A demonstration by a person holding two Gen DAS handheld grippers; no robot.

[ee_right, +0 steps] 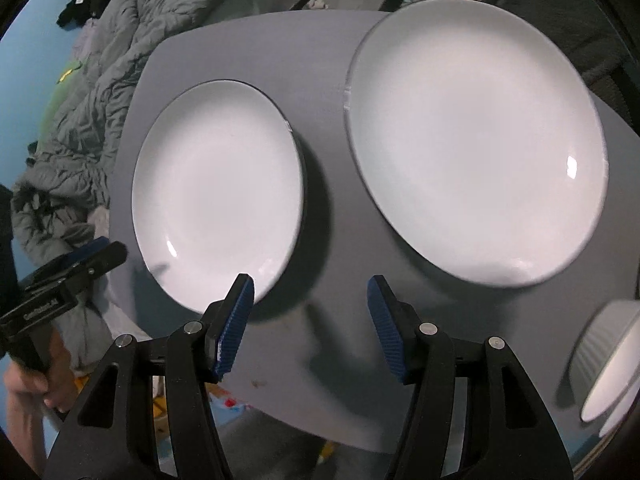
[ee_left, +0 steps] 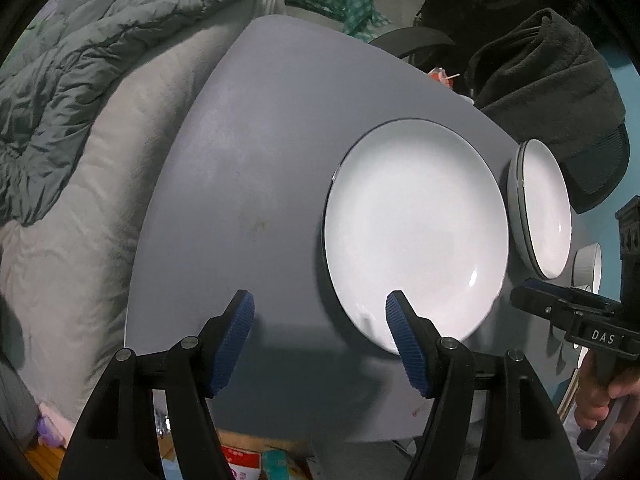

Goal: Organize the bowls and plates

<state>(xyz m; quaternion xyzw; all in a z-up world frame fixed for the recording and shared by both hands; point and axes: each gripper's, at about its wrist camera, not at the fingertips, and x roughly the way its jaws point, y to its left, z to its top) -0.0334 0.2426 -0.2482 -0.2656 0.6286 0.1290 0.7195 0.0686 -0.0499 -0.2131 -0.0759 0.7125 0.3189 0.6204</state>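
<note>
A white plate (ee_left: 416, 232) with a dark rim lies on the grey table (ee_left: 256, 184); it also shows in the right wrist view (ee_right: 218, 192). A second, larger white plate (ee_right: 476, 136) lies to its right, seen edge-on in the left wrist view (ee_left: 542, 208). A ribbed white bowl (ee_right: 608, 364) stands at the table's right edge, also in the left wrist view (ee_left: 588, 264). My left gripper (ee_left: 320, 308) is open and empty above the table, its right finger over the first plate's near rim. My right gripper (ee_right: 310, 292) is open and empty between the two plates' near edges.
A grey quilt and a pale cushion (ee_left: 72, 128) lie beyond the table's left side. A dark garment on a chair (ee_left: 552, 80) stands at the back right. Boxes and clutter (ee_left: 244, 460) sit on the floor below the table's near edge.
</note>
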